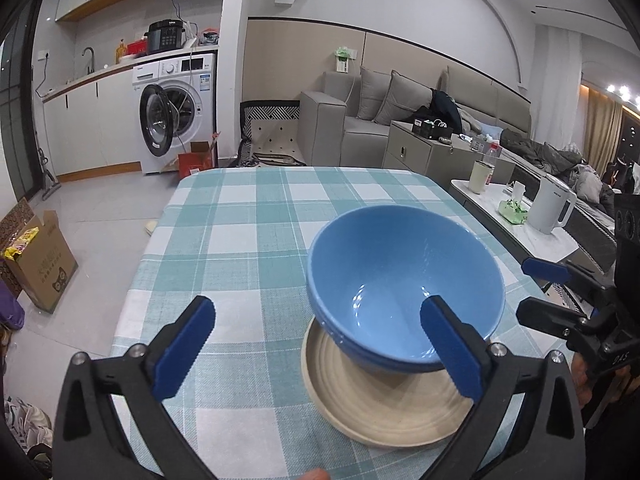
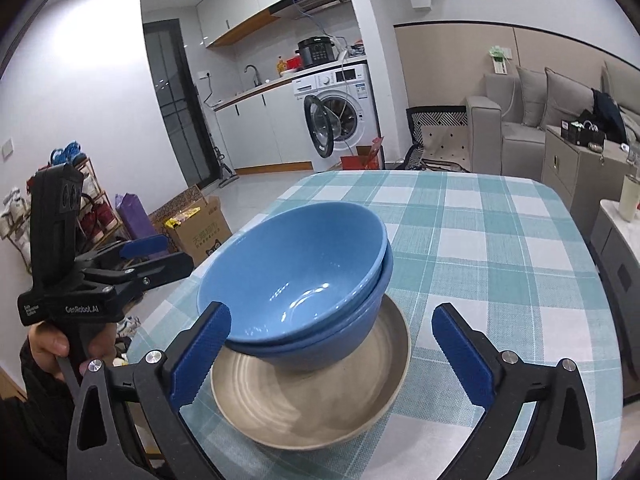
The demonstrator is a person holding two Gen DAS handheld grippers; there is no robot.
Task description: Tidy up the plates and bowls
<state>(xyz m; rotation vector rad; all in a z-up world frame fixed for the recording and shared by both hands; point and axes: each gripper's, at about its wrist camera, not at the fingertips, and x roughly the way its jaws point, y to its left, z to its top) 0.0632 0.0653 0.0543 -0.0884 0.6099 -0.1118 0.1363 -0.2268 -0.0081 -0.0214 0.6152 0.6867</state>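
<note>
Two blue bowls (image 2: pixel 296 276) sit nested and tilted on a beige ribbed plate (image 2: pixel 304 400), near the front edge of the table with the teal checked cloth (image 2: pixel 500 248). In the left wrist view the top blue bowl (image 1: pixel 404 280) leans on the beige plate (image 1: pixel 380 400). My left gripper (image 1: pixel 318 312) is open just in front of the stack, its right finger overlapping the bowl's near rim in the picture, with nothing held. My right gripper (image 2: pixel 331 314) is open too, its left finger beside the bowls' near side. Each gripper also shows in the other view: the right gripper (image 1: pixel 528 286) and the left gripper (image 2: pixel 168 254).
A low side table with a white kettle (image 1: pixel 554 208) and a cup (image 1: pixel 482 176) stands right of the table. A cardboard box (image 1: pixel 44 264) sits on the floor at the left. A sofa (image 1: pixel 360 120) and a washing machine (image 1: pixel 176 116) stand further back.
</note>
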